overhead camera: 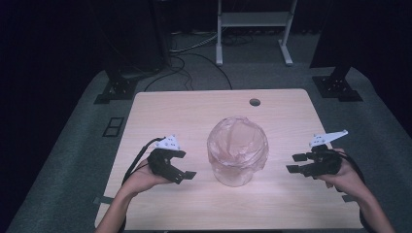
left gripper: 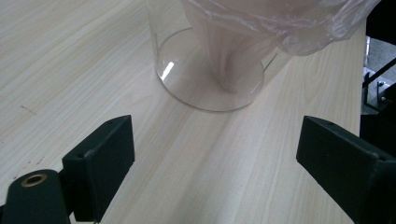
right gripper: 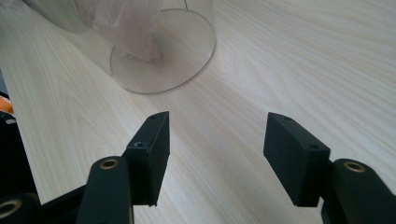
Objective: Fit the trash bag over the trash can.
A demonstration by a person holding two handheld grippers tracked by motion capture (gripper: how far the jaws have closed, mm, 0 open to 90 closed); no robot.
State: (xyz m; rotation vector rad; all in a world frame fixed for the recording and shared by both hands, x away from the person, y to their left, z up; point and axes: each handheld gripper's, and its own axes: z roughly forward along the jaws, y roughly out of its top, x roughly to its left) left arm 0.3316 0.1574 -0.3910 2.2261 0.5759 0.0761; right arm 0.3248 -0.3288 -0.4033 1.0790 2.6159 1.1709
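A clear round plastic jar [overhead camera: 237, 167] lined with a crinkled thin pinkish plastic bag [overhead camera: 237, 141] stands mid-table on pale smooth wood [overhead camera: 272, 204]; left gripper [overhead camera: 187, 174] and right gripper [overhead camera: 297, 163] flank it, both matte black jaws wide apart, holding nothing.

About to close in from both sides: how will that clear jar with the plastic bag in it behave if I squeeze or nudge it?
The jar looks rigid, smooth and probably slippery. It is tall on a flat round base, so a high push may tip it. The bag over its rim looks thin and floppy.
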